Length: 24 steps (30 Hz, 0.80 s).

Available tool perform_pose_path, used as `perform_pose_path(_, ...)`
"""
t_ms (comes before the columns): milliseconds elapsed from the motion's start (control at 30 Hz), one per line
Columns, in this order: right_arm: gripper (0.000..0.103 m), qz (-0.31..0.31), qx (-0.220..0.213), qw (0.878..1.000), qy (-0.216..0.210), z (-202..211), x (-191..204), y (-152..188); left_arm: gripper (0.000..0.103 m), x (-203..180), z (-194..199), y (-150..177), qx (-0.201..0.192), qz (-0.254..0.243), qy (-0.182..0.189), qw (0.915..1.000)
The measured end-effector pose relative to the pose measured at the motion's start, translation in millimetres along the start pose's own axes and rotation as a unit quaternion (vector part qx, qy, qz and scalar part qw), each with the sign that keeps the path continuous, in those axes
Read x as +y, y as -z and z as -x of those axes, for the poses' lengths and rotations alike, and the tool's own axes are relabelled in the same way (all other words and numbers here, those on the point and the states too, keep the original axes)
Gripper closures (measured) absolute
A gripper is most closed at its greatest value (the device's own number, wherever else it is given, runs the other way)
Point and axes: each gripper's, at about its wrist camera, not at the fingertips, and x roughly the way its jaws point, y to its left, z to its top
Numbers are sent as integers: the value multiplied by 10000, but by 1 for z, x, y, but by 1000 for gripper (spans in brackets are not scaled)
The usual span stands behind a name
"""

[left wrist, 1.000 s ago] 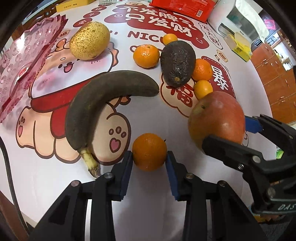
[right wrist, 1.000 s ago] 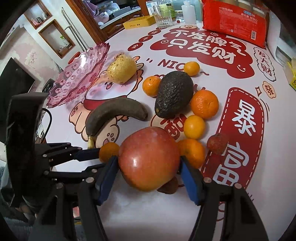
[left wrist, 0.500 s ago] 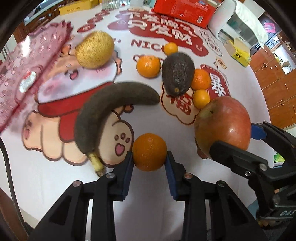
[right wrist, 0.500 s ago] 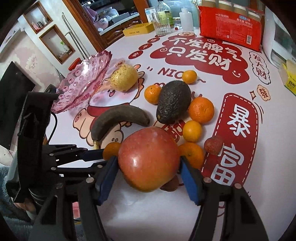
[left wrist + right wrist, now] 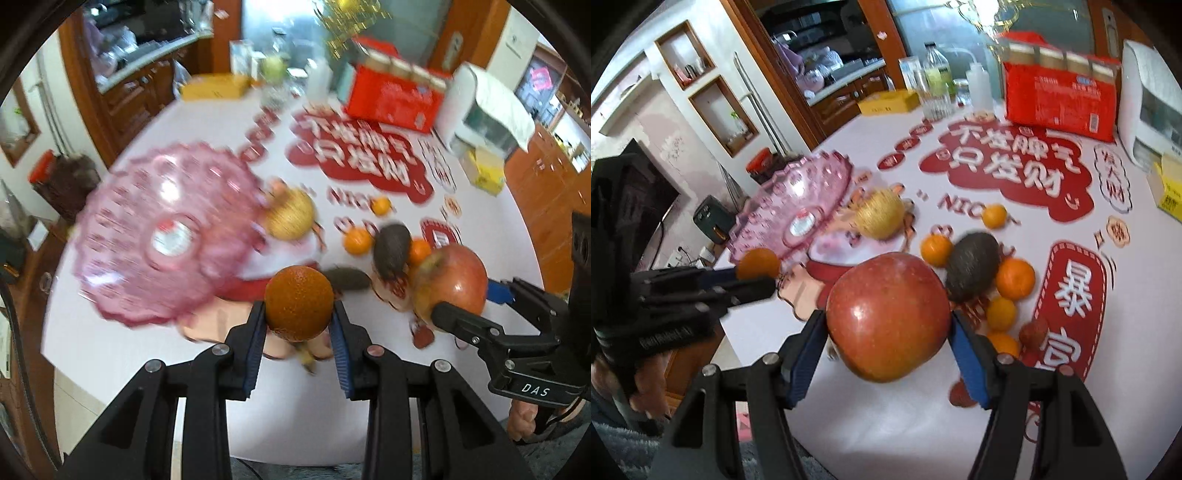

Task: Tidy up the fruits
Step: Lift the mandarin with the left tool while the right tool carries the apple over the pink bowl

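Left hand-held gripper (image 5: 298, 325): nearest, raised above the bench (image 5: 110, 354); blue pads (image 5: 254, 350) clamped on an orange (image 5: 299, 302).
Right hand-held gripper (image 5: 888, 354): raised to the right of the left one; pads pressed on both sides of a red apple (image 5: 888, 314).
Left view only: banana (image 5: 347, 278), its dark end showing behind the orange; long axis cannot be told.
Right view only: lychee (image 5: 1033, 334), near right.
Avocado (image 5: 971, 266): mid-bench, long axis running near-left to far-right, loose oranges just beside.
Pear (image 5: 881, 218): beyond.
Pink dish (image 5: 792, 210): far left, blurred.
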Motion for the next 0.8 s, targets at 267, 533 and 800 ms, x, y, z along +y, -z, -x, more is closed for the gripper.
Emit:
perform_pose_path(267, 36, 132, -451, 9982, 375, -1, 60, -40, 71, 93, 49, -44, -642, -161, -217, 9976)
perform_pose_path(533, 36, -338, -751, 9944, 659, -37, 138, -95, 71, 180, 34, -74, -592, -960, -461, 9925)
perform_pose_path(800, 36, -386, -216, 9927, 1121, -115, 191, -120, 71, 218, -32, -90, -47, -1448, -134, 9894)
